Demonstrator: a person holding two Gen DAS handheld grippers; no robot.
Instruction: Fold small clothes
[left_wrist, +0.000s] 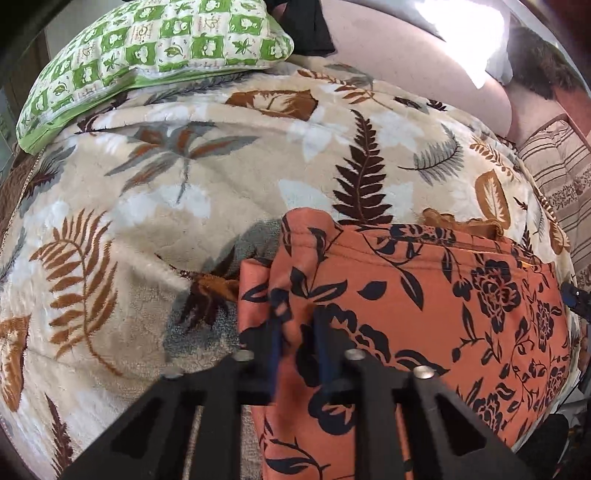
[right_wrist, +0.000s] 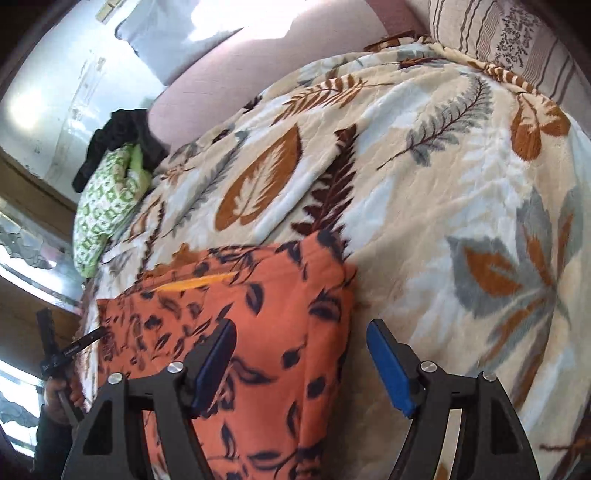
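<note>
Your left gripper (left_wrist: 297, 314) pinches the orange cloth (left_wrist: 424, 314).
Your right gripper (right_wrist: 301, 328) hangs spread apart over its edge on the blanket (right_wrist: 424, 184).

Both wrist views look close along their fingers, sharing the orange garment (left_wrist: 406, 295) on the blanket (right_wrist: 443, 184)
</note>
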